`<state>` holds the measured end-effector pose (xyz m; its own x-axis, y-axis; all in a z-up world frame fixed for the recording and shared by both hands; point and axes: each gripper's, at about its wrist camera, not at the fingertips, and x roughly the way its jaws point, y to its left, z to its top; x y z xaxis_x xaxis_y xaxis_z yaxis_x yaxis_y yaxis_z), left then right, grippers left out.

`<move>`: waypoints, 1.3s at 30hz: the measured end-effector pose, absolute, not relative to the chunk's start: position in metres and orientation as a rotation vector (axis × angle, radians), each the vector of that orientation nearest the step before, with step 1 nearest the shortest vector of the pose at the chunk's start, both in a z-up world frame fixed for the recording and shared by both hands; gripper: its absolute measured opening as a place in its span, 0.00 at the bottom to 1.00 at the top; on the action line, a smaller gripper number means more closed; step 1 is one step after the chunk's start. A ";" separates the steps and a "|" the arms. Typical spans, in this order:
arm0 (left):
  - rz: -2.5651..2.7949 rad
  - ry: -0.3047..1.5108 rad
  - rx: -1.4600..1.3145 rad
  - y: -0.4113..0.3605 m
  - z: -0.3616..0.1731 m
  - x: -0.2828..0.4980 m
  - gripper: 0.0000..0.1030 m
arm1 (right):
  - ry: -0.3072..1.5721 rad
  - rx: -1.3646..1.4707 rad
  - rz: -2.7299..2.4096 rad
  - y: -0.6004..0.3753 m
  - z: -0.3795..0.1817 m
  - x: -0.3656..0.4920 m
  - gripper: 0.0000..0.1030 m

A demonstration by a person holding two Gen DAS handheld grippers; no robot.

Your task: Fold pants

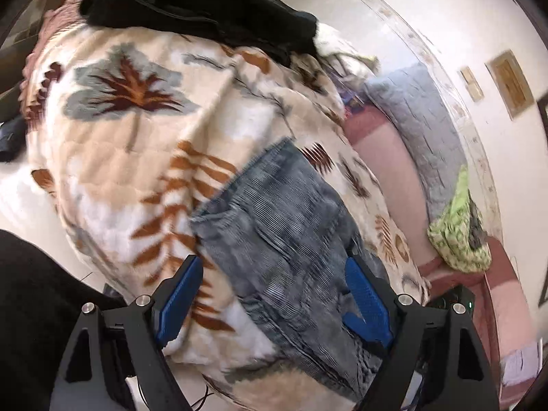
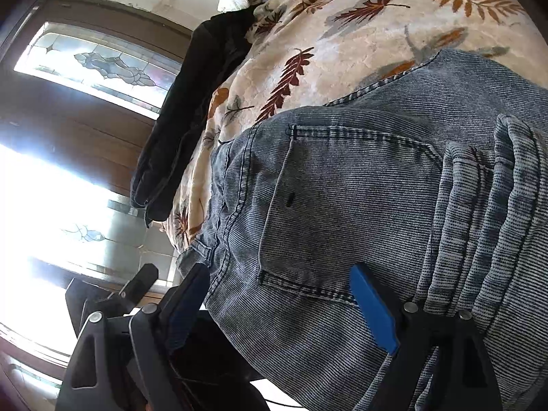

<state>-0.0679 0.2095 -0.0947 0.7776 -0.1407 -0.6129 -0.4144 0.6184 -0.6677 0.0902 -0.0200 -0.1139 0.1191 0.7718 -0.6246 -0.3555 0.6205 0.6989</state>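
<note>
Blue-grey denim pants [image 1: 284, 219] lie folded on a cream leaf-print blanket [image 1: 137, 157]. In the right wrist view the pants [image 2: 359, 205] fill the frame, a back pocket facing up, with bunched folds at the right. My left gripper [image 1: 274, 267] is open, its blue pads spread just above the near end of the pants. My right gripper [image 2: 281, 274] is open too, its fingers straddling the pants' near edge below the pocket. Neither holds cloth.
A black garment [image 1: 205, 10] lies at the blanket's far edge and also shows in the right wrist view [image 2: 191, 109]. A grey quilt [image 1: 424, 126], pink bedding [image 1: 387, 164] and a green cloth [image 1: 462, 233] lie to the right. A stained-glass door [image 2: 96, 65] stands left.
</note>
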 end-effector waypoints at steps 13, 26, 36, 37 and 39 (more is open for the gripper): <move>0.227 0.770 -0.842 0.219 -0.111 -0.026 0.19 | 1.182 0.449 0.896 -0.025 -0.113 0.093 0.84; 0.184 0.656 -0.495 0.168 -0.044 -0.022 0.10 | 1.287 0.668 0.850 -0.044 -0.106 0.127 0.84; -0.058 0.496 -0.095 0.028 0.024 -0.023 0.09 | 0.991 0.848 0.618 -0.243 -0.081 0.077 0.84; -0.105 0.483 -0.040 0.002 0.027 -0.025 0.09 | 0.967 0.867 0.596 -0.258 -0.082 0.070 0.84; -0.186 0.483 0.031 -0.039 0.025 -0.027 0.09 | 0.920 0.904 0.549 -0.293 -0.084 0.056 0.84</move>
<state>-0.0271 -0.0394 0.0248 0.8690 -0.1707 -0.4645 0.1852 0.9826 -0.0145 0.0556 -0.2934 -0.0842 0.5143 0.7380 -0.4369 -0.0338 0.5265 0.8495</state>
